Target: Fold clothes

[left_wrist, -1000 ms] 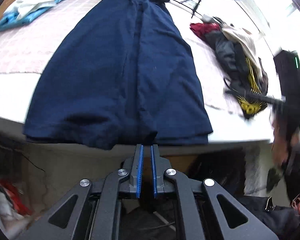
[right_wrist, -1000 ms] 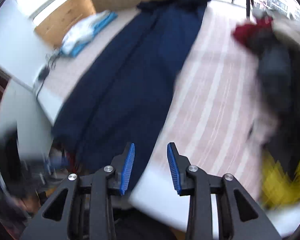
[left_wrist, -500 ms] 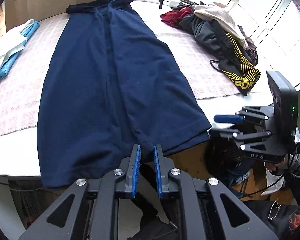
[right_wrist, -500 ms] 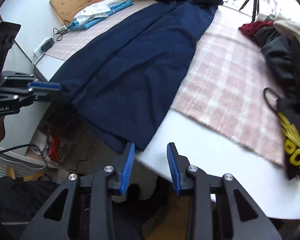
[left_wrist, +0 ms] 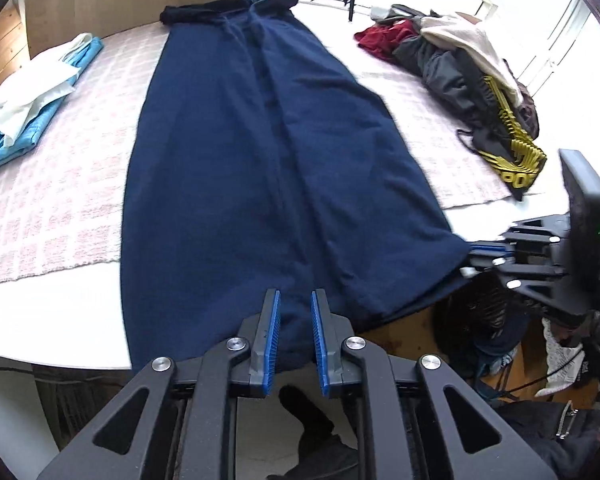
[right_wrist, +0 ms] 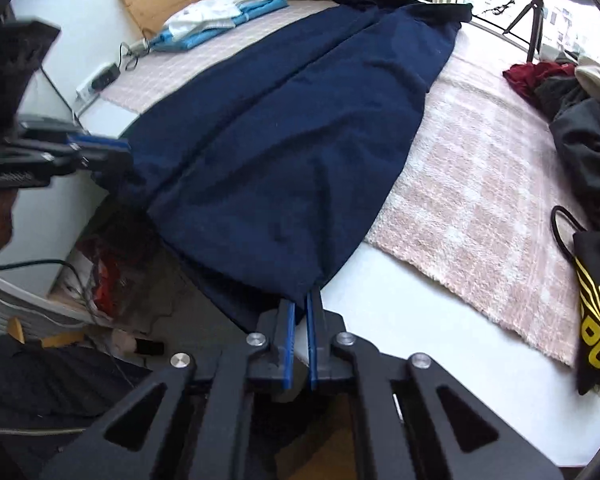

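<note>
A white table (left_wrist: 52,320) is standing by bright windows, with a pink checked cloth (left_wrist: 40,200) covering its far part and a long navy garment (left_wrist: 240,160) stretching lengthwise down the middle, its hem hanging over the near edge.

Half a second ago both grippers were hanging off the hem; now the right gripper (right_wrist: 299,334) is pinching the hem's right corner, its blue pads nearly together with the fabric between them, and the corner is being pulled into a taut point. The left gripper (left_wrist: 294,336), which was almost closed, is now standing narrowly open, its pads straddling the hem near its middle; whether they are pressing the cloth cannot be told.

The garment's left hem corner is lying free over the table edge, with bare white tabletop beside it. To the right, a strip of bare table and pink cloth is separating the garment from a heap of dark clothes (left_wrist: 460,64). Farther back on the left, folded blue and white laundry (left_wrist: 32,108) is sitting well apart from the garment. A tripod (right_wrist: 532,12) is standing at the far window.
</note>
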Motion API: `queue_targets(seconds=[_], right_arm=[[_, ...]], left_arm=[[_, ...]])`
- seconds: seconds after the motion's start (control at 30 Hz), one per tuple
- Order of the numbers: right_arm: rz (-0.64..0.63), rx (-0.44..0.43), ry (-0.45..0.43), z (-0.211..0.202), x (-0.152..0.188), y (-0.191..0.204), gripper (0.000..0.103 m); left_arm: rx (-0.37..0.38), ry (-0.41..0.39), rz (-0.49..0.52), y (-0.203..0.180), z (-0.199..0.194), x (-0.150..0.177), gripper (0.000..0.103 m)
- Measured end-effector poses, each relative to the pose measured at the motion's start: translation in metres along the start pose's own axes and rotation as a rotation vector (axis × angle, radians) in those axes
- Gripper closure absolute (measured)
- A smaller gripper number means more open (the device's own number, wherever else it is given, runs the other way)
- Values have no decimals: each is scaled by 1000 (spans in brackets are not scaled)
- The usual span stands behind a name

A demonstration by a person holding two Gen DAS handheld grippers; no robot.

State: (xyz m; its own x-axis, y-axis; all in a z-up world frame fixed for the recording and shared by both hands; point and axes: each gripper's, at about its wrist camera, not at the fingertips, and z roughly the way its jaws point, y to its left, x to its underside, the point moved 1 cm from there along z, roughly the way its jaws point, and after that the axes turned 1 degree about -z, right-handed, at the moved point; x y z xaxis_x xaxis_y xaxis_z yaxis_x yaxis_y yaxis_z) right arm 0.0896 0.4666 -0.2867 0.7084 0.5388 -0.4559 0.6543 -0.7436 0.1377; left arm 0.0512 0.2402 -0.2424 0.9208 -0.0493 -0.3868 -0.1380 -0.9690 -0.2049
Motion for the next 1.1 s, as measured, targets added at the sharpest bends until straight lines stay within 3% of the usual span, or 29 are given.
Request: queue_targets(seconds=[0.17, 0.23, 0.57, 0.77, 0.83, 0.9, 1.1], right_arm=[[-16, -52, 12, -22, 4, 7, 102], [-22, -36, 12, -23, 7, 11, 102], [-9, -10, 59, -5, 8, 12, 101], [38, -24, 64, -7, 8, 3, 101], [27, -11, 63, -9, 7, 5, 101], [19, 1, 67, -9, 7, 7, 101], [4, 17, 75, -6, 9, 12, 100]], left_arm=[[9, 2, -24, 8, 0, 2, 88], [25, -2, -18, 5, -2, 4, 87], [110, 47, 102, -43, 13, 9, 77], [-4, 31, 287, -70, 30, 16, 77], [-32, 33, 299, -72, 35, 15, 82], [-39, 11, 285, -72, 33, 13, 99], [-2, -31, 221, -58, 10, 10, 99]])
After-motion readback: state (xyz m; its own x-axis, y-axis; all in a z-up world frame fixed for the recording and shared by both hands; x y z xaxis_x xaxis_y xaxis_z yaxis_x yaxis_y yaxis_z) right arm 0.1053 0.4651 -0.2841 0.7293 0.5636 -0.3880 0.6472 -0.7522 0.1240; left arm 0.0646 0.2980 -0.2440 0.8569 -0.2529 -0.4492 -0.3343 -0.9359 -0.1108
